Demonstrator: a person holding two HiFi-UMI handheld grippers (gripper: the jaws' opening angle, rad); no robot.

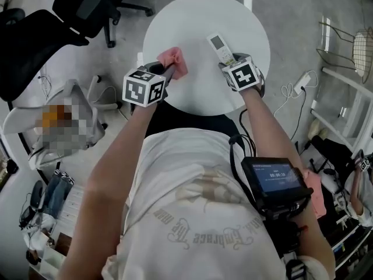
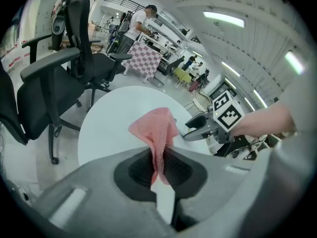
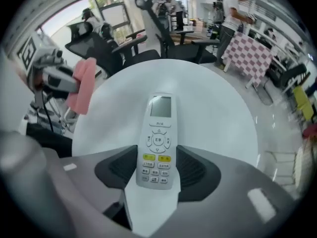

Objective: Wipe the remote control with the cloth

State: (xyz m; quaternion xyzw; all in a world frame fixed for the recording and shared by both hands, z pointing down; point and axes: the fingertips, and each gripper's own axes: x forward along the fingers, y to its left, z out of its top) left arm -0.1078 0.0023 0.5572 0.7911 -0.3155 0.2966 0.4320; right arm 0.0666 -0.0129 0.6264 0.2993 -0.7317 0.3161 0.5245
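A white remote control (image 1: 220, 45) lies on the round white table (image 1: 198, 16), screen end away from me. My right gripper (image 1: 230, 60) points steeply down over its near end. In the right gripper view the button end of the remote (image 3: 157, 143) sits between the two dark pads, and both pads meet its sides. My left gripper (image 1: 170, 70) is shut on a pink cloth (image 1: 176, 61) and holds it above the table's left part. The cloth (image 2: 157, 128) hangs bunched out of the jaws. It is apart from the remote.
Black office chairs (image 1: 70, 4) stand to the left of the table. A wire basket (image 1: 349, 45) and a power strip (image 1: 301, 83) are on the right. A checkered board (image 3: 247, 53) and people are far off in the room.
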